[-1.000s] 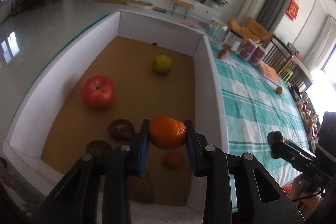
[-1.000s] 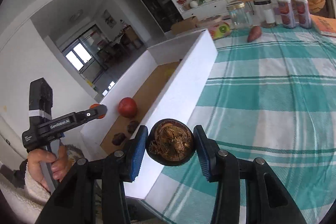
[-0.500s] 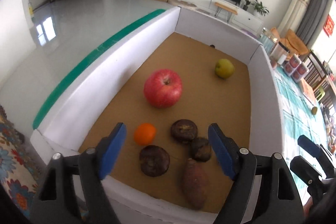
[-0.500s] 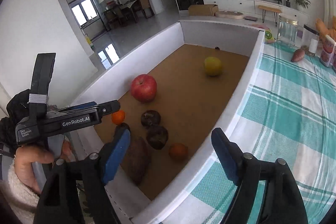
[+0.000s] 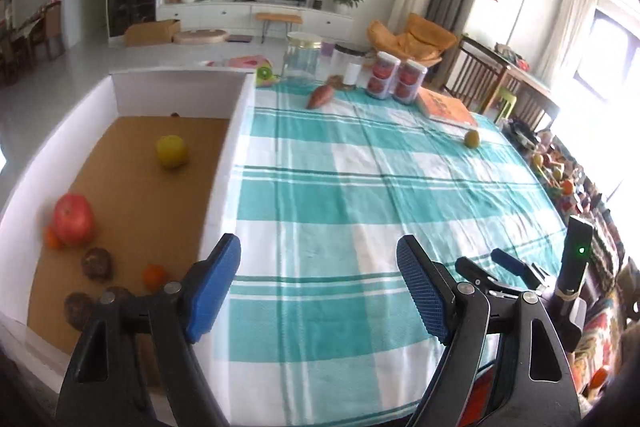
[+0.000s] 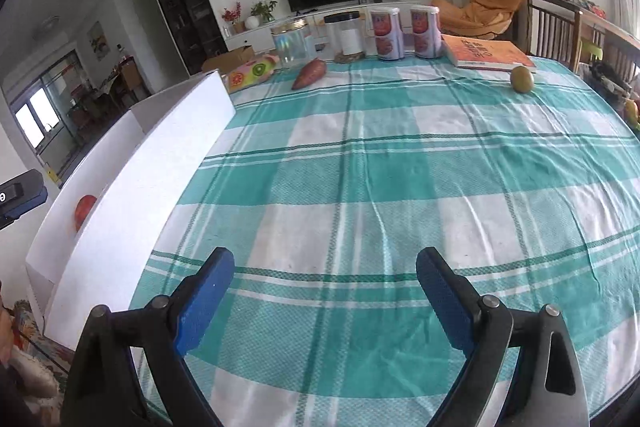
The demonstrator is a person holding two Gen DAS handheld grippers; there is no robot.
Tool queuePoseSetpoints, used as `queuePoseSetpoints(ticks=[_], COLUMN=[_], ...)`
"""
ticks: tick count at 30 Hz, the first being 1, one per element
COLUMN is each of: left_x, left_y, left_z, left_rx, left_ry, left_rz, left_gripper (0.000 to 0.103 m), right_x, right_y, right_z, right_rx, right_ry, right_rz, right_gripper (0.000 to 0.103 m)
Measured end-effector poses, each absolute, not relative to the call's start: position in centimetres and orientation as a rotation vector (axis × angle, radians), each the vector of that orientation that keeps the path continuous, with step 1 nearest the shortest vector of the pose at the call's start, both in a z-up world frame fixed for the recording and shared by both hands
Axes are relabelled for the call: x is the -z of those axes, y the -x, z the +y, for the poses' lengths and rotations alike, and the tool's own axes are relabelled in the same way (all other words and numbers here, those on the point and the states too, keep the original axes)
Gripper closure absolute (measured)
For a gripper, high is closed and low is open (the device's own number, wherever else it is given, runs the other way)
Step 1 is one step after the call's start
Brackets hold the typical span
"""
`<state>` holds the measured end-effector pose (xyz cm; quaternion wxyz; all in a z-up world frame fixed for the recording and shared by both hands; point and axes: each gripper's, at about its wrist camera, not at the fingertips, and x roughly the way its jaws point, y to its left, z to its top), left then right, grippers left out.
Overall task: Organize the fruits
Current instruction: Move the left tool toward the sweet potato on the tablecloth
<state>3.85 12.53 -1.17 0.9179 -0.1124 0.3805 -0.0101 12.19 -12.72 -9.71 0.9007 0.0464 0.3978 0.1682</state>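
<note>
Checked bench cloth [image 6: 360, 167] is seen beneath both empty, spread tools, left tool [image 5: 320, 283] and right tool [image 6: 325, 289]; green fruit [image 6: 522, 79] lies well apart, upper right.

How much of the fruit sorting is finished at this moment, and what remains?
Done: the white box holds a red apple, a yellow fruit, two oranges and some dark fruits. In hand: nothing; the left gripper and right gripper are both open. Left: a sweet potato and a green fruit lie on the checked tablecloth.
</note>
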Motion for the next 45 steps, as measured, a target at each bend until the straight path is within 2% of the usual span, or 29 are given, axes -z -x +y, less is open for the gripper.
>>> queuePoseSetpoints(ticks=[4, 6, 9, 13, 29, 45], left_x=[1.9, 2.3, 2.7, 3.2, 8.4, 9.7], left_y=[-5.2, -6.0, -7.3, -8.7, -14.3, -20.5], left_z=[7.2, 4.8, 2.6, 0.7, 0.0, 0.6], left_rx=[0.11, 0.137, 0.163, 0.167, 0.096, 0.061], left_ry=[0.158, 0.112, 0.091, 0.108, 0.124, 0.167], left_rz=[0.824, 0.837, 0.842, 0.852, 0.917, 0.925], left_gripper=[0.021, 0.02, 0.021, 0.02, 0.02, 0.02], right_x=[12.4, 12.2, 11.7, 11.7, 12.5, 13.2], right_y=[-12.0, -11.8, -11.1, -11.2, -11.5, -12.1], right_z=[-18.1, -20.3, -22.1, -23.0, -24.4, -23.9], right_rx=[-0.221, -0.223, -0.173, -0.146, -0.072, -0.09], right_ry=[-0.243, -0.374, -0.438, -0.5, -0.555, -0.537], right_rz=[0.835, 0.801, 0.744, 0.738, 0.743, 0.787], right_gripper=[0.011, 0.011, 0.007, 0.007, 0.006, 0.006])
